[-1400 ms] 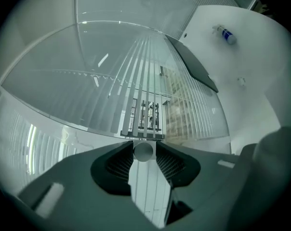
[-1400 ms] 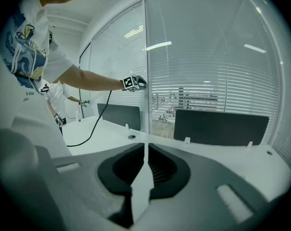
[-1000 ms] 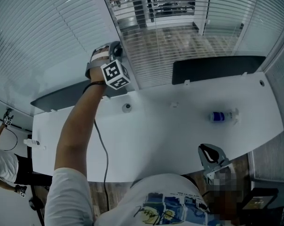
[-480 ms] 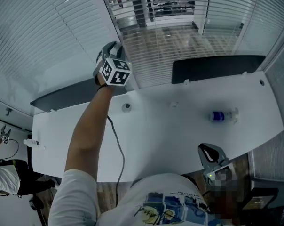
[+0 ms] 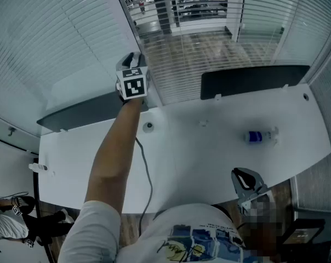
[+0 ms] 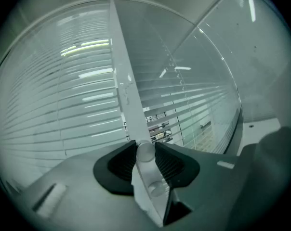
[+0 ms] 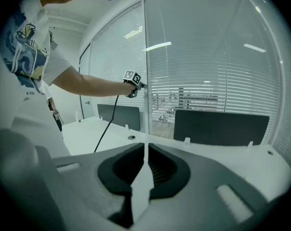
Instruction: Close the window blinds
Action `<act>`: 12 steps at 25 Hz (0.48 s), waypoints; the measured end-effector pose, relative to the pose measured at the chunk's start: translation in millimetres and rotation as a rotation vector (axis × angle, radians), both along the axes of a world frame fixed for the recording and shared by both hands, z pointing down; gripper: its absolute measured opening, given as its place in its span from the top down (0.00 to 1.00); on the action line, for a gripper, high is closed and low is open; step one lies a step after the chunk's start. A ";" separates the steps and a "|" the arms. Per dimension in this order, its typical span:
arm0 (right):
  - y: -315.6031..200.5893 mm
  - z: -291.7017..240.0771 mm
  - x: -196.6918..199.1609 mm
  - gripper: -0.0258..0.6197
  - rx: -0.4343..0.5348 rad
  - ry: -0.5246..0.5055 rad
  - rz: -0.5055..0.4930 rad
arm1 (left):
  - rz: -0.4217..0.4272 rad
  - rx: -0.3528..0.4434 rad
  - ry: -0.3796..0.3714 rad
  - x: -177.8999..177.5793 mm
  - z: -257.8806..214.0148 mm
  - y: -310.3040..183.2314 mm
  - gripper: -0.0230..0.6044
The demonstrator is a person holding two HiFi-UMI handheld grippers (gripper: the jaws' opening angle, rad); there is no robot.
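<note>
White slatted blinds [image 5: 56, 32] cover the glass wall; the slats of the middle pane [image 5: 198, 43] stand apart enough to show the room beyond. My left gripper [image 5: 133, 73] is raised at the window post [image 6: 122, 81], between the panes. It is shut on the blind's pale round tilt wand [image 6: 146, 151], which sits pinched between the left gripper's [image 6: 145, 159] dark pads. From the right gripper view the left gripper [image 7: 134, 79] shows far off at the post. My right gripper [image 7: 145, 160] is shut and empty, held low near my body [image 5: 246, 182].
A white desk [image 5: 209, 147] runs under the window, with dark partition panels [image 5: 253, 78] along its back edge. A blue-labelled bottle [image 5: 260, 136] lies on the right. A cable grommet [image 5: 148, 125] sits near my left arm, from which a black cable hangs. Another person [image 5: 12, 223] is at the lower left.
My left wrist has rolled on the wand, turning the marker cube to a new face, and the forearm has swung right. The right gripper has not moved. The person at lower left moved.
</note>
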State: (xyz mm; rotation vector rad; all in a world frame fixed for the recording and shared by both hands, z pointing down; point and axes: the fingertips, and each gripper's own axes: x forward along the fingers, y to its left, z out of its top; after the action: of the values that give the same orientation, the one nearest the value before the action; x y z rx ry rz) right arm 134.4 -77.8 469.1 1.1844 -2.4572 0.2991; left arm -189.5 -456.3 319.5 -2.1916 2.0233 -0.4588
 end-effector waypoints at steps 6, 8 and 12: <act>0.9 3.0 3.8 0.94 -0.004 0.002 0.001 | 0.001 -0.001 0.263 -4.0 0.3 2.7 0.76; 0.4 3.3 3.8 0.94 -0.001 -0.001 0.001 | 0.000 -0.004 0.366 -5.9 0.4 2.9 0.76; -0.5 2.9 3.1 0.94 0.003 -0.004 -0.001 | 0.011 -0.010 0.389 -5.8 2.2 1.8 0.76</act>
State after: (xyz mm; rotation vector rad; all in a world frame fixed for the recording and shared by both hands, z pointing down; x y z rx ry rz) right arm 137.5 -78.3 472.0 1.1854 -2.4621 0.2982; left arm -195.3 -454.5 321.7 -2.4516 2.1852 -0.0382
